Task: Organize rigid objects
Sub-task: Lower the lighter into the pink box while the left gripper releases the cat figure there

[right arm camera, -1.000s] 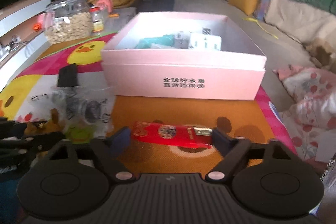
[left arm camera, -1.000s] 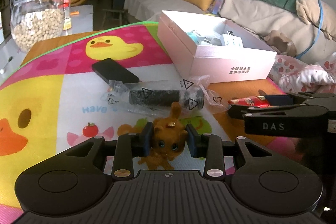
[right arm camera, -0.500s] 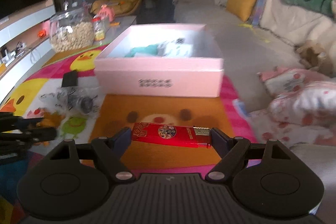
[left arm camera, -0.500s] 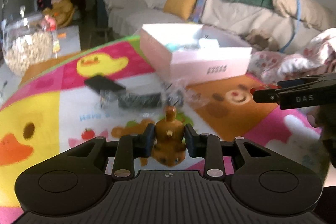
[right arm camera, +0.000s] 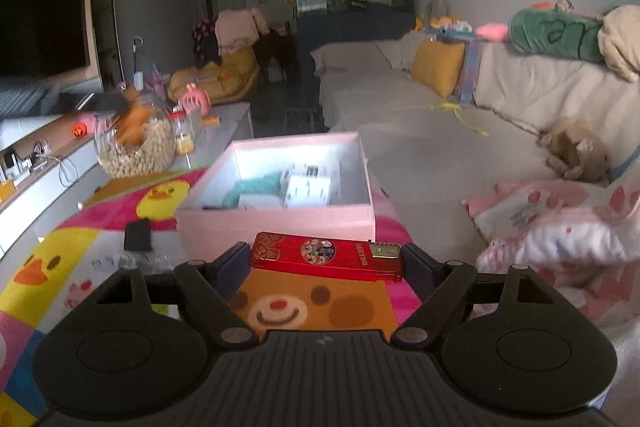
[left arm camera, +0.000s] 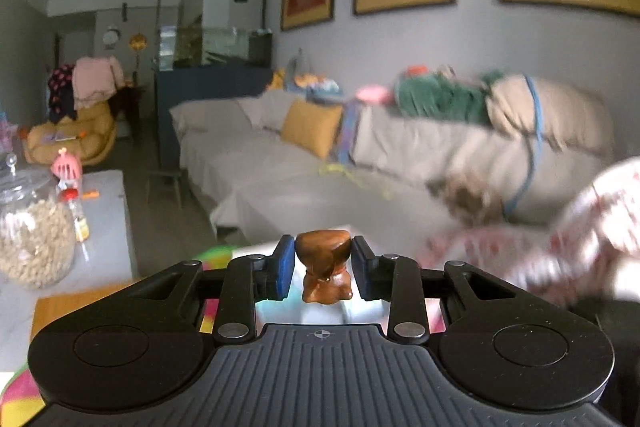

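My left gripper (left arm camera: 322, 269) is shut on a small brown toy animal (left arm camera: 325, 267) and holds it high, tilted up toward the sofa. In the right wrist view the toy shows as an orange blur (right arm camera: 134, 119) at upper left. My right gripper (right arm camera: 326, 263) is shut on a red lighter (right arm camera: 326, 257), held crosswise just in front of the open pink box (right arm camera: 276, 223). The box holds teal and white items. A black phone (right arm camera: 137, 235) and clear plastic bags (right arm camera: 132, 261) lie on the colourful mat (right arm camera: 52, 267).
A glass jar of nuts (right arm camera: 136, 143) stands on the white sideboard at the left; it also shows in the left wrist view (left arm camera: 34, 227). A grey sofa (right arm camera: 420, 131) with a yellow cushion (right arm camera: 438, 71) runs along the right. A pink patterned cushion (right arm camera: 560, 223) lies at the right.
My left gripper has lifted the toy off the mat and swung up and forward. My right gripper has risen with the lighter and now looks down into the box.
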